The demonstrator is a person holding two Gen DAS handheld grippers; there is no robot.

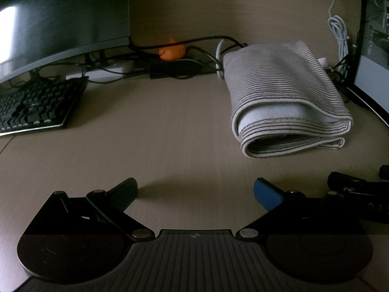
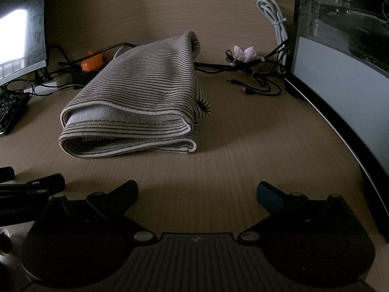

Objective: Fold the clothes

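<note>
Monitor: far left, dark, standing over a black keyboard.
Left gripper: fingers spread wide, nothing between them, low over the wooden desk.
Striped garment: ahead and to the right of this gripper — already folded into a thick bundle, long axis running away towards the back wall, layered hem edges facing the cameras.
Right gripper: also spread and empty; the garment lies ahead and slightly left, so it sits between the two tools, probably nearer the right one.
Desk behind: an orange toy, tangled black cables, a hanging white cord.
Far right: a glass-sided computer case.
Judgement: folding looks close to done — any further fold would need both near corners.
</note>
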